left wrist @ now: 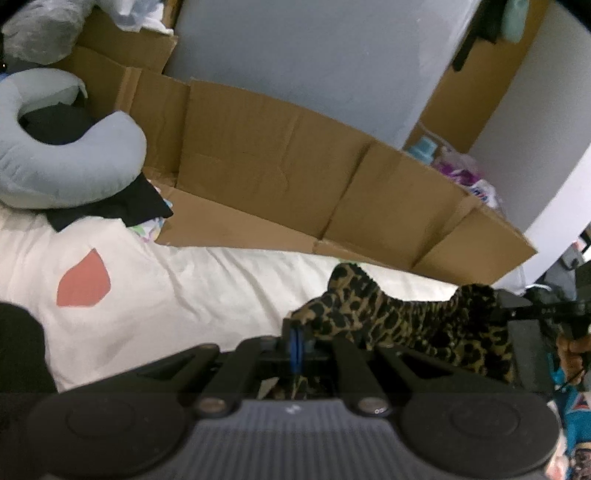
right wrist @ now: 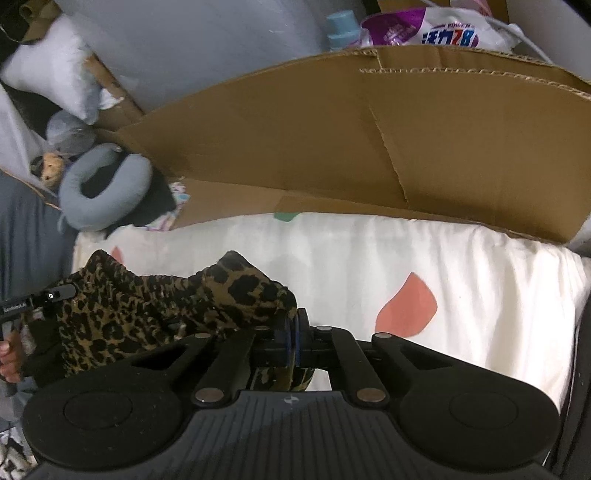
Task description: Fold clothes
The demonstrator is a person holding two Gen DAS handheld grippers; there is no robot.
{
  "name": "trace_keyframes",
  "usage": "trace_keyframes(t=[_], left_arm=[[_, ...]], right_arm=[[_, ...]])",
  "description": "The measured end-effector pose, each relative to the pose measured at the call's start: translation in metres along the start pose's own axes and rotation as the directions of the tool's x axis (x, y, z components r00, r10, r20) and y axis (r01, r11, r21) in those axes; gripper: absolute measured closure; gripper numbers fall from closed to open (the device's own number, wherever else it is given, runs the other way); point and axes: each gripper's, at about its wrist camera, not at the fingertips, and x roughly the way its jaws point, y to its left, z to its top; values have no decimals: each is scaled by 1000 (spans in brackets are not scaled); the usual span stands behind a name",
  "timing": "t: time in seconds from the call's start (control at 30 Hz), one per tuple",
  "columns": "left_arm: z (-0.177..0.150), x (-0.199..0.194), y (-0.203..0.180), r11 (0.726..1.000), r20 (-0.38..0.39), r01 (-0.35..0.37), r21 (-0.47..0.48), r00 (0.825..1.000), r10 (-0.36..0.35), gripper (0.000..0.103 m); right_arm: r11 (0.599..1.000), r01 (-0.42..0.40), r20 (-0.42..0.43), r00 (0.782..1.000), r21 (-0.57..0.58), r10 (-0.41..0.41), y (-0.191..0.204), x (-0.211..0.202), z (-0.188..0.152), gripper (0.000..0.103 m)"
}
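A leopard-print garment (left wrist: pixel 399 321) stretches between both grippers above a white bed sheet (left wrist: pixel 192 280). My left gripper (left wrist: pixel 295 339) is shut on one edge of it, the blue pads pinching the cloth. In the right wrist view the same leopard-print garment (right wrist: pixel 155 310) bunches to the left, and my right gripper (right wrist: pixel 293 332) is shut on its other edge. Cloth hangs down below both sets of fingers. The other gripper and a hand (left wrist: pixel 570 354) show at the right edge of the left wrist view.
The white sheet (right wrist: pixel 369 266) has pink petal marks (right wrist: pixel 406 306). A flattened cardboard box (left wrist: pixel 295 166) leans along the far side of the bed. A grey neck pillow (left wrist: pixel 66 162) on dark clothes lies at the left. Detergent bags (right wrist: pixel 436 29) stand behind the cardboard.
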Motion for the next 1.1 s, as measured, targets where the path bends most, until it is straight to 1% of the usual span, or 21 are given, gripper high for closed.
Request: trace_keyframes(t=[0.1, 0.33, 0.57, 0.63, 0.7, 0.73, 0.77, 0.8, 0.83, 0.87, 0.9, 0.93, 0.97, 1.03, 1.1], left_arm=[[8, 19, 4, 999, -19, -29, 15, 999, 30, 102], [23, 57, 20, 995, -48, -101, 12, 994, 102, 102], [30, 89, 26, 987, -81, -162, 8, 984, 162, 102], [29, 91, 29, 983, -78, -184, 6, 980, 184, 102], [27, 89, 32, 981, -77, -196, -1, 978, 195, 101], [26, 88, 33, 979, -77, -202, -4, 977, 201, 100], [25, 87, 35, 978, -76, -208, -8, 975, 206, 99], [24, 86, 36, 977, -76, -213, -11, 974, 212, 99], [23, 85, 38, 976, -75, -219, -14, 973, 218, 95], [22, 84, 39, 974, -75, -225, -18, 972, 223, 90], [21, 82, 41, 973, -74, -231, -21, 971, 229, 87], [19, 81, 43, 971, -74, -236, -25, 969, 234, 79], [18, 80, 44, 970, -74, -242, -28, 968, 240, 74], [16, 78, 47, 967, -73, -254, -35, 965, 251, 72], [10, 70, 49, 970, -78, -238, -40, 969, 235, 70]], right_arm=[[999, 24, -3, 1000, -21, -24, -3, 18, 9, 103], [997, 71, 12, 997, -7, -71, -19, 54, 33, 103], [993, 114, -17, 993, -17, -115, -25, 95, 42, 103], [990, 137, -6, 990, -16, -137, -26, 104, 45, 103], [988, 156, 29, 987, -9, -156, -28, 109, 49, 103], [981, 194, 51, 980, -8, -193, -29, 109, 51, 100], [972, 235, 67, 970, 2, -234, -30, 107, 53, 100], [972, 236, 73, 969, 18, -237, -34, 104, 54, 96], [977, 209, 75, 975, 32, -211, -37, 99, 54, 86], [982, 185, 77, 979, 43, -188, -39, 95, 53, 80], [984, 173, 75, 982, 37, -175, -39, 90, 50, 60], [987, 161, 71, 984, 29, -162, -39, 86, 47, 51], [989, 144, 61, 988, 16, -145, -38, 84, 43, 51], [993, 118, 37, 992, 10, -119, -39, 81, 33, 51], [995, 96, 19, 995, 9, -96, -41, 78, 23, 51]])
